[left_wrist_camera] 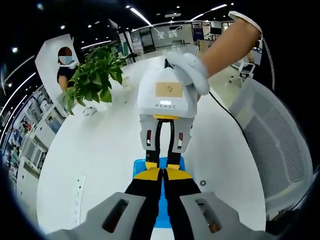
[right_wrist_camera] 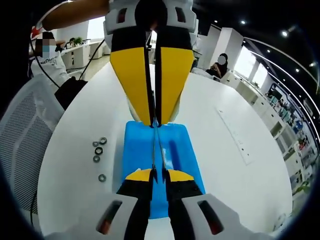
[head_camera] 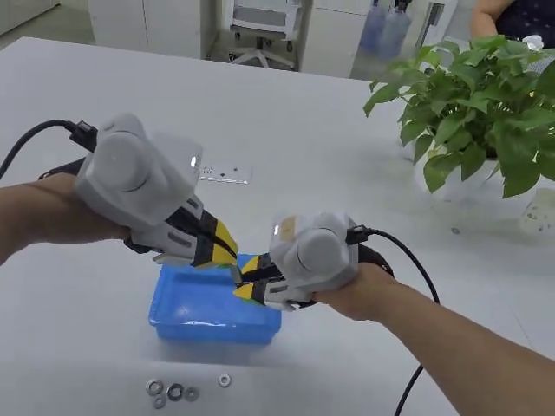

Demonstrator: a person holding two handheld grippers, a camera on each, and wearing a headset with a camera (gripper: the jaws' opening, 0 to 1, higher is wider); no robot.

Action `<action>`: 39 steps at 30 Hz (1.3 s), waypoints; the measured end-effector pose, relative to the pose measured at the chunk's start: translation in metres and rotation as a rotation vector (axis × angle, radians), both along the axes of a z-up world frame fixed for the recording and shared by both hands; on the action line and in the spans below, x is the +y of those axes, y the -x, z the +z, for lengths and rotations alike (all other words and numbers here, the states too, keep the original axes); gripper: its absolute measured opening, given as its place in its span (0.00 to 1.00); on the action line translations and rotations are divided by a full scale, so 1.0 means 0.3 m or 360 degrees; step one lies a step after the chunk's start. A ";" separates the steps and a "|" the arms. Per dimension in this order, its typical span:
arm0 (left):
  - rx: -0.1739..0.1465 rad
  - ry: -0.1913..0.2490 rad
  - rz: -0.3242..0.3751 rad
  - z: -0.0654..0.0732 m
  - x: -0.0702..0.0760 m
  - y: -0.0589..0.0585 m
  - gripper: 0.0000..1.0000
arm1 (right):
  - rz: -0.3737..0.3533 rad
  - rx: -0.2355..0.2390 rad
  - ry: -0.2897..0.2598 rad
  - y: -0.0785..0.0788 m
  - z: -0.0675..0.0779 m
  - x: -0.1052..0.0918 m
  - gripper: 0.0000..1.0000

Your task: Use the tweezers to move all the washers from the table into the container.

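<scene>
Thin metal tweezers point(right_wrist_camera: 156, 147) span the gap between my two grippers, above the blue container point(head_camera: 199, 314). My left gripper point(head_camera: 230, 251) comes in from the left, its yellow jaws shut on one end of the tweezers. My right gripper point(head_camera: 247, 284) faces it from the right, shut on the other end. In the right gripper view, the right gripper point(right_wrist_camera: 160, 176) is at the bottom and the left gripper point(right_wrist_camera: 154, 122) points down from above, over the container point(right_wrist_camera: 182, 145). Several washers point(head_camera: 174, 392) lie loose on the table in front of the container, also seen as washers point(right_wrist_camera: 99, 150) in that view.
A potted plant point(head_camera: 468, 113) stands at the right. A flat socket strip point(head_camera: 224, 174) lies on the white table point(head_camera: 329, 147) behind the grippers. A black cable point(head_camera: 416, 260) trails from the right gripper. An office chair point(head_camera: 264, 26) stands beyond the far edge.
</scene>
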State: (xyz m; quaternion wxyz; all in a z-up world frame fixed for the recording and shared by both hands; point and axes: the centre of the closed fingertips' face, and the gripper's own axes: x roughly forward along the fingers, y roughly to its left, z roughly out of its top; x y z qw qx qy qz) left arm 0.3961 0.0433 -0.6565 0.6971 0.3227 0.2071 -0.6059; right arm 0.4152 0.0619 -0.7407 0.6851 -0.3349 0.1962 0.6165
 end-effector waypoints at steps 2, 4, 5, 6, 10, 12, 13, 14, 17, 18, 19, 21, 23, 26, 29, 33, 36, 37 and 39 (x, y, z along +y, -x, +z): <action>-0.0005 -0.0002 -0.0002 0.008 0.000 0.012 0.06 | 0.0002 -0.0007 -0.0005 0.013 0.008 0.000 0.11; -0.0009 -0.0010 -0.0009 0.012 0.001 0.025 0.06 | 0.0003 -0.0012 -0.0006 0.022 0.013 0.000 0.11; -0.0013 -0.0013 -0.0010 0.014 0.001 0.029 0.06 | 0.0002 -0.0016 -0.0006 0.028 0.015 -0.001 0.11; -0.0010 -0.0018 -0.0009 0.015 0.002 0.035 0.06 | 0.0000 -0.0018 -0.0007 0.032 0.017 -0.001 0.11; -0.0014 -0.0033 -0.0024 0.019 0.000 0.058 0.06 | 0.0002 -0.0022 -0.0010 0.058 0.022 0.000 0.11; -0.0013 -0.0040 -0.0031 0.020 -0.003 0.073 0.06 | 0.0001 -0.0022 -0.0012 0.072 0.023 -0.001 0.11; -0.0011 -0.0042 -0.0031 0.021 -0.003 0.078 0.06 | -0.0001 -0.0021 -0.0013 0.077 0.023 0.000 0.11; -0.0008 -0.0044 -0.0030 0.021 -0.003 0.083 0.06 | -0.0001 -0.0020 -0.0016 0.085 0.023 0.000 0.11; -0.0004 -0.0049 -0.0033 0.021 -0.004 0.103 0.06 | -0.0001 -0.0013 -0.0026 0.106 0.023 0.002 0.11; -0.0003 -0.0051 -0.0034 0.019 -0.003 0.112 0.06 | -0.0001 -0.0014 -0.0026 0.108 0.022 0.003 0.11; -0.0002 -0.0052 -0.0035 0.018 -0.003 0.118 0.06 | 0.0000 -0.0012 -0.0025 0.117 0.021 0.003 0.11; -0.0002 -0.0051 -0.0038 0.014 -0.002 0.134 0.06 | 0.0006 -0.0009 -0.0025 0.132 0.017 0.003 0.11; -0.0004 -0.0051 -0.0044 0.011 -0.003 0.148 0.06 | 0.0010 -0.0002 -0.0028 0.146 0.013 0.005 0.11; 0.0002 -0.0054 -0.0048 0.005 -0.003 0.163 0.06 | 0.0017 0.0002 -0.0023 0.163 0.006 0.006 0.11; 0.0014 -0.0056 -0.0048 -0.005 -0.003 0.175 0.06 | 0.0020 0.0017 -0.0022 0.184 -0.005 0.007 0.11; 0.0031 -0.0058 -0.0050 -0.020 -0.004 0.189 0.06 | 0.0023 0.0033 -0.0020 0.201 -0.020 0.006 0.11; 0.0047 -0.0063 -0.0051 -0.035 -0.004 0.200 0.06 | 0.0023 0.0048 -0.0016 0.215 -0.035 0.005 0.11; 0.0049 -0.0063 -0.0052 -0.039 -0.004 0.203 0.06 | 0.0024 0.0054 -0.0015 0.218 -0.039 0.005 0.11; 0.0058 -0.0064 -0.0052 -0.046 -0.004 0.207 0.06 | 0.0023 0.0064 -0.0016 0.224 -0.048 0.004 0.11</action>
